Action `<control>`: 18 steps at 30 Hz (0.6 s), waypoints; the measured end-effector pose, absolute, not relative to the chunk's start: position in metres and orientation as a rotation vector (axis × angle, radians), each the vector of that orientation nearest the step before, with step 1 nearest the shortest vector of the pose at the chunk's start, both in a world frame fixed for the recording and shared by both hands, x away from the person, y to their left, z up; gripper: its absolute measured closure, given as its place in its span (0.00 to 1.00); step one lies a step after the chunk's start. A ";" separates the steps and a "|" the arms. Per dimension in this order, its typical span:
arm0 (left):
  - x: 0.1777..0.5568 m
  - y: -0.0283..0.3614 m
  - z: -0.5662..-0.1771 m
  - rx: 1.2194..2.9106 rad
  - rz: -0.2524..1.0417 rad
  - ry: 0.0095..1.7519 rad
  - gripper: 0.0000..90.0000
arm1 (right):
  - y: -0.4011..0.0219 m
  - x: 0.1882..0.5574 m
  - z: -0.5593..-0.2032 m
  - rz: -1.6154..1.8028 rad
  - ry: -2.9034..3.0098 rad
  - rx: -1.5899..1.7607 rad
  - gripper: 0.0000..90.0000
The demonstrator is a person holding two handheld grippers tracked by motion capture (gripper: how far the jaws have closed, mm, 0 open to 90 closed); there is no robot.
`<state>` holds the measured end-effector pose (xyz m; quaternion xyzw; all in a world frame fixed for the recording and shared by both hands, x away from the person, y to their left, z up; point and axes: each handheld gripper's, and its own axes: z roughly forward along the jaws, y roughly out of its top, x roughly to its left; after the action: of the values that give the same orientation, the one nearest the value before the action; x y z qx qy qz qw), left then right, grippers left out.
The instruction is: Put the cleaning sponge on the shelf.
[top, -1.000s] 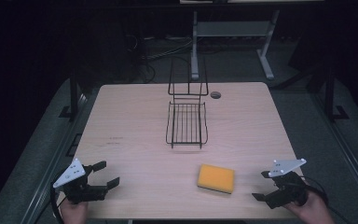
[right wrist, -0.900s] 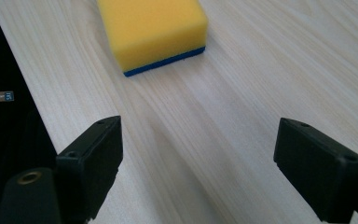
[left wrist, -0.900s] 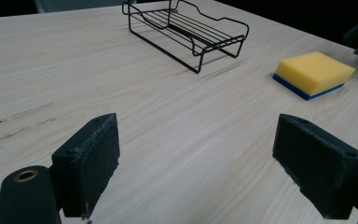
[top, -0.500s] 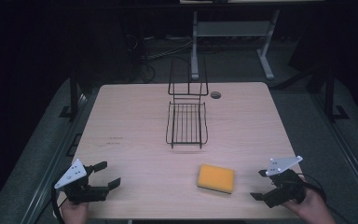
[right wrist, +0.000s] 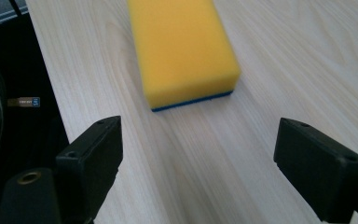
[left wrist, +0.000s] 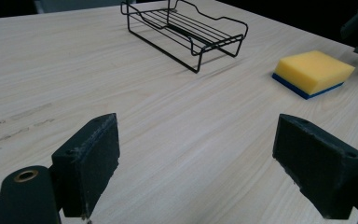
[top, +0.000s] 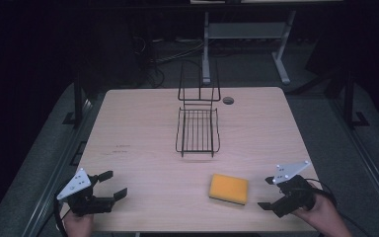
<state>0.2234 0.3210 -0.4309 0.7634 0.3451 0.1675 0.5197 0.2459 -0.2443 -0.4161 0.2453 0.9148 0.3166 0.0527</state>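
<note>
Right gripper (top: 269, 193) has swung left toward the sponge (top: 229, 188), lower right of centre on the worktop; fingers wide open, empty. Left gripper (top: 114, 191) idle lower left, open, empty. Grab looks next; rack (top: 197, 130) untouched.

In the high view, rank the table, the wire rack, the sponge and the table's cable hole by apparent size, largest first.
1. Table
2. Wire rack, though it sits farther from the camera
3. Sponge
4. Cable hole
</note>
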 end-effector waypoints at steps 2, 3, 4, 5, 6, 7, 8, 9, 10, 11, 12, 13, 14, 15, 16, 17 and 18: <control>0.224 0.322 -0.431 1.825 0.398 0.832 0.16 | -0.239 0.248 -0.416 0.957 2.799 0.737 0.17; 0.224 0.323 -0.431 1.823 0.395 0.832 0.16 | -0.237 0.250 -0.416 0.949 2.809 0.731 0.17; 0.224 0.324 -0.431 1.822 0.394 0.833 0.16 | -0.234 0.251 -0.416 0.947 2.820 0.722 0.17; 0.224 0.324 -0.431 1.820 0.395 0.835 0.16 | -0.232 0.252 -0.417 0.944 2.826 0.713 0.17; 0.224 0.324 -0.431 1.821 0.397 0.836 0.16 | -0.230 0.253 -0.416 0.937 2.834 0.706 0.17; 0.224 0.325 -0.431 1.819 0.396 0.838 0.16 | -0.227 0.255 -0.416 0.934 2.841 0.698 0.17; 0.224 0.325 -0.432 1.817 0.390 0.840 0.16 | -0.226 0.256 -0.415 0.930 2.845 0.697 0.17; 0.225 0.324 -0.432 1.819 0.385 0.838 0.16 | -0.224 0.258 -0.415 0.932 2.846 0.690 0.17; 0.225 0.323 -0.432 1.821 0.385 0.836 0.16 | -0.222 0.259 -0.414 0.935 2.849 0.690 0.17; 0.224 0.322 -0.431 1.827 0.389 0.831 0.16 | -0.220 0.260 -0.413 0.936 2.850 0.681 0.17; 0.224 0.322 -0.431 1.830 0.390 0.828 0.16 | -0.218 0.261 -0.413 0.935 2.852 0.670 0.17; 0.224 0.321 -0.431 1.830 0.386 0.828 0.16 | -0.216 0.261 -0.413 0.930 2.857 0.663 0.17; 0.224 0.320 -0.431 1.834 0.386 0.826 0.16 | -0.214 0.262 -0.412 0.932 2.861 0.655 0.17; 0.224 0.320 -0.431 1.837 0.386 0.823 0.16 | -0.212 0.263 -0.413 0.933 2.867 0.653 0.17; 0.224 0.319 -0.431 1.840 0.387 0.822 0.16 | -0.210 0.263 -0.413 0.927 2.872 0.655 0.17; 0.224 0.319 -0.431 1.842 0.389 0.821 0.16 | -0.209 0.264 -0.413 0.924 2.878 0.642 0.16; 0.224 0.318 -0.431 1.844 0.390 0.819 0.16 | -0.207 0.265 -0.413 0.918 2.880 0.636 0.17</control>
<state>0.2240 0.3180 -0.4313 0.7680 0.3414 0.1625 0.5170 0.2647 -0.2069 -0.4133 0.2058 0.9320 0.2972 0.0264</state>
